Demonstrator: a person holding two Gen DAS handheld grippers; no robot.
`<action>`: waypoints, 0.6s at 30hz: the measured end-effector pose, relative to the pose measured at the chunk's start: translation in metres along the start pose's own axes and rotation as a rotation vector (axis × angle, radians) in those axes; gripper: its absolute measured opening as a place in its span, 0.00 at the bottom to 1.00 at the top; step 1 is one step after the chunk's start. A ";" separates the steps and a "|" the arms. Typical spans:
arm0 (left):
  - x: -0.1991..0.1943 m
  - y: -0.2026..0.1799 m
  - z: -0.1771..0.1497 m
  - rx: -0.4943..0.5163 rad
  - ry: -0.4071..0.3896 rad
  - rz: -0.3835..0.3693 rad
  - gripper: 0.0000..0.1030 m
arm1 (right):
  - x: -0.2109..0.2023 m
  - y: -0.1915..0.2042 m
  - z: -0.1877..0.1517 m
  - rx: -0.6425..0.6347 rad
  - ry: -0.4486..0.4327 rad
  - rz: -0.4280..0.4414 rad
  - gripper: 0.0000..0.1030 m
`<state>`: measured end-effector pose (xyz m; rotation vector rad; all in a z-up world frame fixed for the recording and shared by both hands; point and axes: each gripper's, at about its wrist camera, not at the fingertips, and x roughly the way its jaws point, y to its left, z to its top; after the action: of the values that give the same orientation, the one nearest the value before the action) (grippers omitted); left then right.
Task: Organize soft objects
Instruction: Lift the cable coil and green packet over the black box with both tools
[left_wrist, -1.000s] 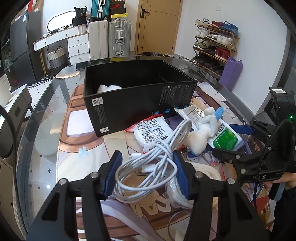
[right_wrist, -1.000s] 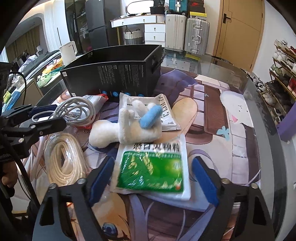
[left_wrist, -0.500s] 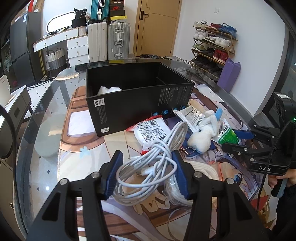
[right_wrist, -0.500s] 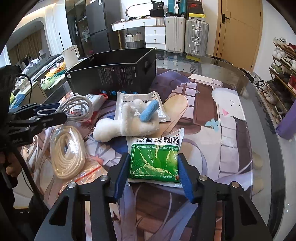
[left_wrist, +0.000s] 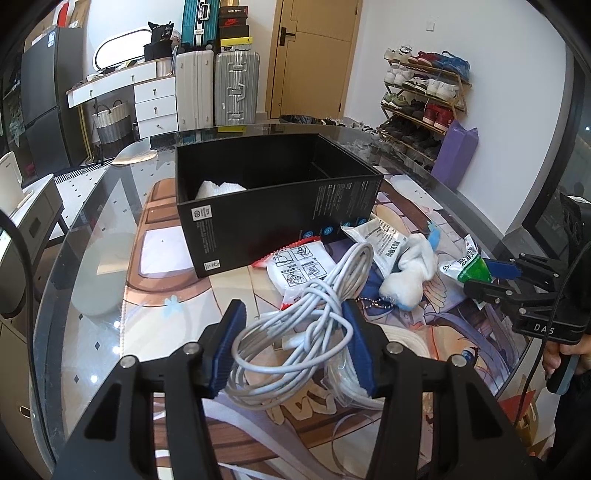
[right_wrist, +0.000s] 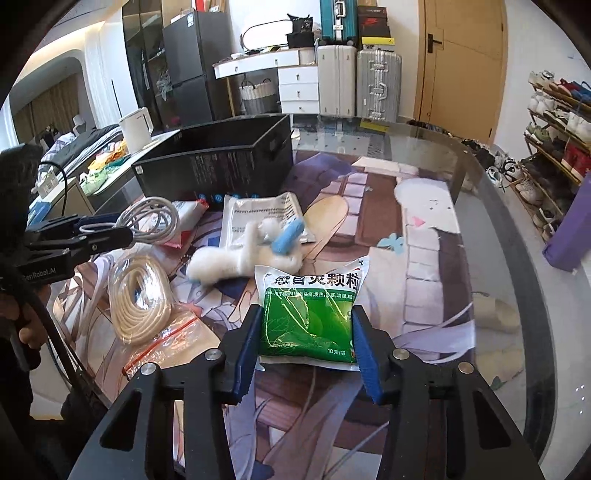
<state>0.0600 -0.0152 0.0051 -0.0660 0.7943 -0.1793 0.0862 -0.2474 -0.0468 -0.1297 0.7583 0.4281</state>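
Left wrist view first: my left gripper (left_wrist: 291, 345) is closed most of the way around the bundle of white cable (left_wrist: 314, 314), both blue pads pressing its loops at lower centre of the frame. Up and behind it, at centre, stands the open black box (left_wrist: 258, 218), with something white already inside at its left end. To the right of the cable lie a white printed packet (left_wrist: 299, 266), the white plush toy (left_wrist: 410, 273) and, at the far right edge, my other gripper seen from the side with the green packet in it.

Right wrist view: at lower left lies a bagged coil of cream rope (right_wrist: 138, 295). At lower centre my right gripper (right_wrist: 306, 341) has narrowed onto the green packet (right_wrist: 312, 314), pads against both its edges; the packet looks lifted at the near end, though I cannot tell whether it is fully clear of the table (right_wrist: 461, 258).

I judge both grasps are made and the carry to the box comes next. That calls for lifting each load above the box wall, minding the trailing cable loops.

Only the left view shows the box's inside; only the right shows the rope coil whole.
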 end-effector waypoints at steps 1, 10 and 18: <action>-0.001 0.000 0.000 0.000 -0.003 0.001 0.51 | -0.003 0.000 0.001 0.001 -0.010 -0.001 0.46; -0.018 0.001 0.007 -0.005 -0.047 0.007 0.51 | -0.025 0.003 0.010 0.002 -0.079 -0.005 0.46; -0.031 0.006 0.012 -0.014 -0.083 0.025 0.51 | -0.037 0.014 0.022 -0.010 -0.128 0.019 0.46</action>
<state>0.0483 -0.0039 0.0350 -0.0768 0.7132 -0.1466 0.0707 -0.2415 -0.0048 -0.1035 0.6323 0.4545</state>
